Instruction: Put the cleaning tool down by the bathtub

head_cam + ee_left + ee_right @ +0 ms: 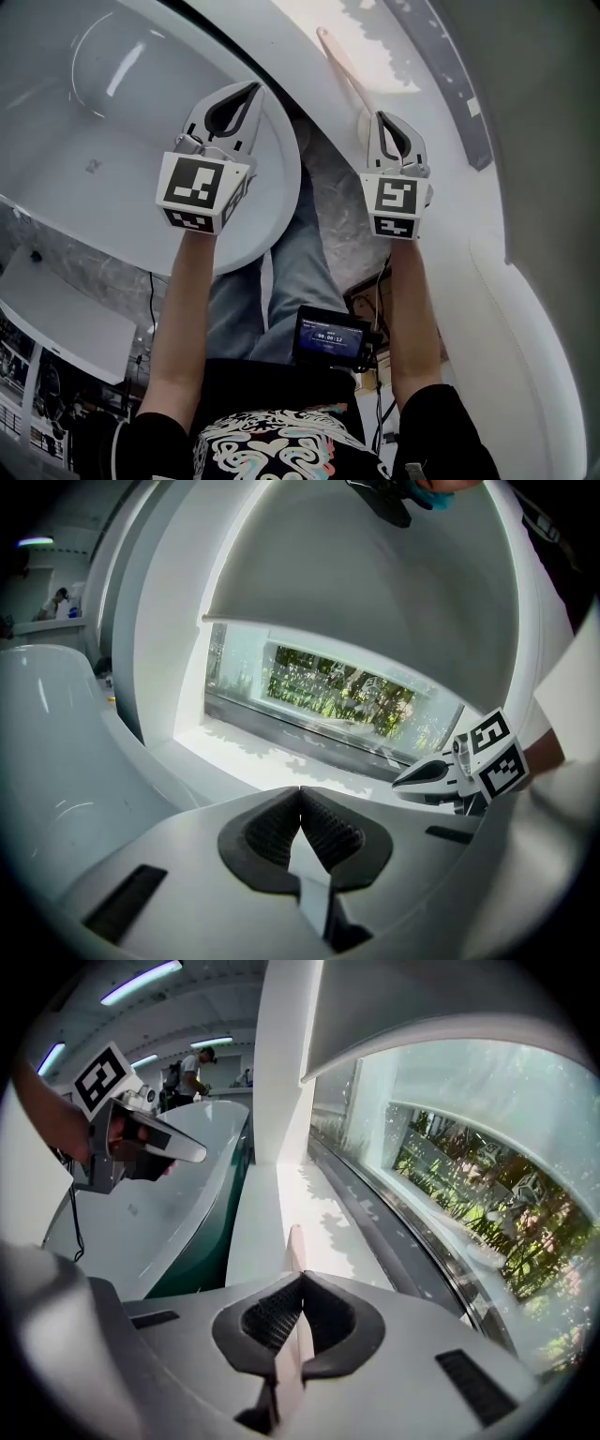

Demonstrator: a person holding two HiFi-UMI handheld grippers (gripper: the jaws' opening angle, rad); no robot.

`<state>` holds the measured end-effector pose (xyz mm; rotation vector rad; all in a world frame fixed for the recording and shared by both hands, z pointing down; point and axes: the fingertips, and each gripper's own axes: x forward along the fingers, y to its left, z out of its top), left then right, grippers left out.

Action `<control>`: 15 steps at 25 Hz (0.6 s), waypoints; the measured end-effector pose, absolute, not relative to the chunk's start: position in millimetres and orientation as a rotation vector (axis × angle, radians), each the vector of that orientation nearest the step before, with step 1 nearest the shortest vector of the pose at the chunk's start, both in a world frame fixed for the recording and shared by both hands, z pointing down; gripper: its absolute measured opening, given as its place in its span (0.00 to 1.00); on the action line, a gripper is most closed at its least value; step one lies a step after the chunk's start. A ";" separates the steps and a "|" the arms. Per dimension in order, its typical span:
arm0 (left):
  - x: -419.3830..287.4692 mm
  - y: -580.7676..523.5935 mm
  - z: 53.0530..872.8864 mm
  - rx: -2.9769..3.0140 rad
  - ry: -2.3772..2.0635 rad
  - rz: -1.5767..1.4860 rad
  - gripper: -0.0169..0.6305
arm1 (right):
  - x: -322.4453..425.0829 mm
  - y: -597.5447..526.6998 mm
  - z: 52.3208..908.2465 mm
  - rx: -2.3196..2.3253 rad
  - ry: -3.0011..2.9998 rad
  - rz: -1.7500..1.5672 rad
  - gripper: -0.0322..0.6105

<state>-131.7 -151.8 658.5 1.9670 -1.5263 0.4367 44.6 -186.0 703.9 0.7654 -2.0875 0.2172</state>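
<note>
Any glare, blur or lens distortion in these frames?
Head view: sharp, streak glare on the bathtub wall. Left gripper view: heavy fisheye bending, dark corners, bright window. Right gripper view: same fisheye, window washed out at right, cleaning tool soft up close.

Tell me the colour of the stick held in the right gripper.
The stick is pale pinkish beige, clearest in the head view.

Lower end of cleaning tool hidden behind right gripper.
</note>
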 end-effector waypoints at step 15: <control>-142.6 -133.5 561.1 2.054 -1.567 0.449 0.05 | 45.5 -162.2 600.8 0.912 -2.148 0.268 0.09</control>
